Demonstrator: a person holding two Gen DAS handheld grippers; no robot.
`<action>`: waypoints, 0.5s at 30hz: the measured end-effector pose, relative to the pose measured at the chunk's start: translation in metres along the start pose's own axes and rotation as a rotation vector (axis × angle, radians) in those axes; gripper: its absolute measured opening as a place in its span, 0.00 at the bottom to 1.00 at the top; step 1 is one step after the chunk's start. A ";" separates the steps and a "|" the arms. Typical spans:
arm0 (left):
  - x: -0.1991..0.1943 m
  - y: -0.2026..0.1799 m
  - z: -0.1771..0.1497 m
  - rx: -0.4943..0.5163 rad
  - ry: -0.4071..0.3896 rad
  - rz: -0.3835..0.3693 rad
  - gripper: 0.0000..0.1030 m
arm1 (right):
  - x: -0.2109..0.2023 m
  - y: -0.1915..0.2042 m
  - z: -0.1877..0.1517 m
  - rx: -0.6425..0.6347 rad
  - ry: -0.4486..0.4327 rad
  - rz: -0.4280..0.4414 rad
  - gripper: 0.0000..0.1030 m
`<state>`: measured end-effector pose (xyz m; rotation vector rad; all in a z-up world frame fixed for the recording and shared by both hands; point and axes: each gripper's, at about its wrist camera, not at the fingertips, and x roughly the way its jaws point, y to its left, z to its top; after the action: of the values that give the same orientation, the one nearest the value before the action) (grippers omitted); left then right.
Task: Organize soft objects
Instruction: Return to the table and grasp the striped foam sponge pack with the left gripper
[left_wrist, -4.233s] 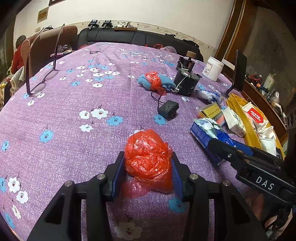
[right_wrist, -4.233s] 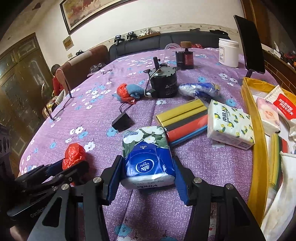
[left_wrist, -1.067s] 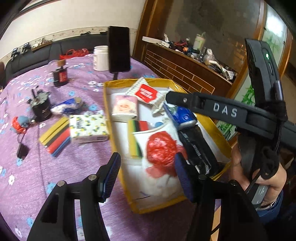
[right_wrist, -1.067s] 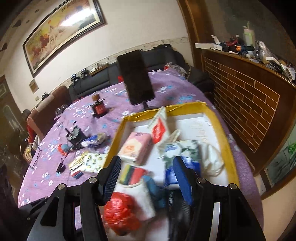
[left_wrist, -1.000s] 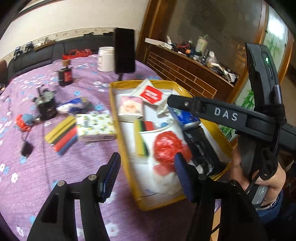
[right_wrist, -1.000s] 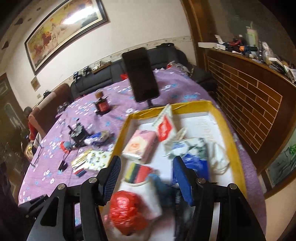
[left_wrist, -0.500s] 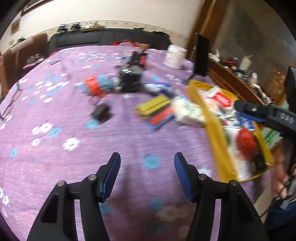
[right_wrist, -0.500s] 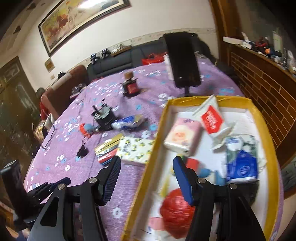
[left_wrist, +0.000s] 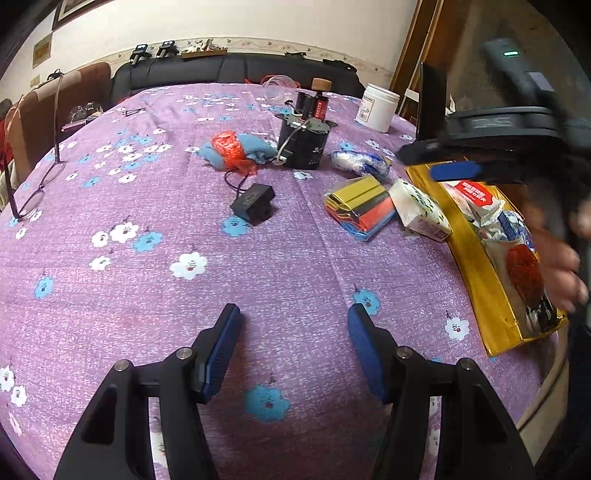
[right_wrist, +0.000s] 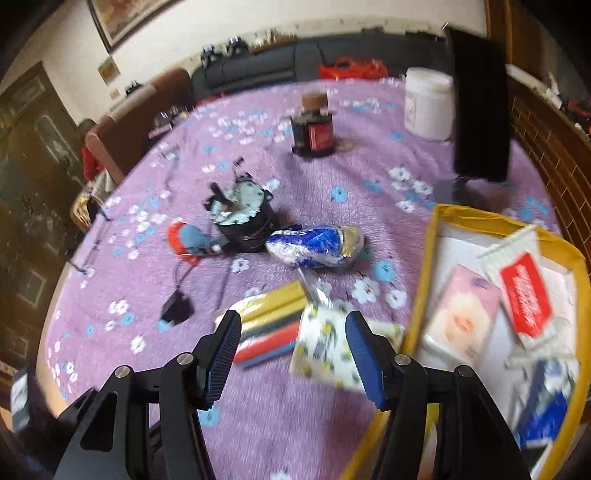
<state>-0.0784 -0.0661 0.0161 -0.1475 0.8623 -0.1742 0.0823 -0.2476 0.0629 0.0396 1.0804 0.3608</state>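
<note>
Both grippers hang empty, jaws parted: the left gripper over bare purple tablecloth, the right gripper above a floral tissue pack lying beside the yellow tray, its long axis toward the camera.

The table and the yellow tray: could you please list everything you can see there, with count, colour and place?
tablecloth: one, purple, flowered, covers table
tray: one, yellow, table's right edge
red bag: one, in tray
tissue packs: several, pink, red-labelled, blue, in tray
yellow-flowered tissue pack: one, white, beside tray
coloured sheets: one bundle, yellow, black, red, blue, left of that pack
blue-white bag: one, mid-table
motor: one, black, mid-table
black box: one, wired
blue cloth: one, with red plastic
white tub: one, far side
glasses: one pair, left edge
left claw: open, empty
right claw: open, above flowered pack
</note>
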 end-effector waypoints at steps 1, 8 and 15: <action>0.000 0.002 0.000 -0.003 -0.001 0.000 0.58 | 0.009 0.000 0.005 0.008 0.020 0.001 0.61; -0.008 0.018 0.000 -0.037 -0.018 -0.001 0.58 | 0.057 0.012 0.020 -0.012 0.111 0.002 0.61; -0.026 0.030 0.000 -0.041 -0.053 0.026 0.58 | 0.044 0.055 -0.010 -0.074 0.235 0.431 0.62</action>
<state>-0.0925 -0.0309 0.0294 -0.1785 0.8153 -0.1278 0.0775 -0.1839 0.0316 0.1690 1.2888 0.8087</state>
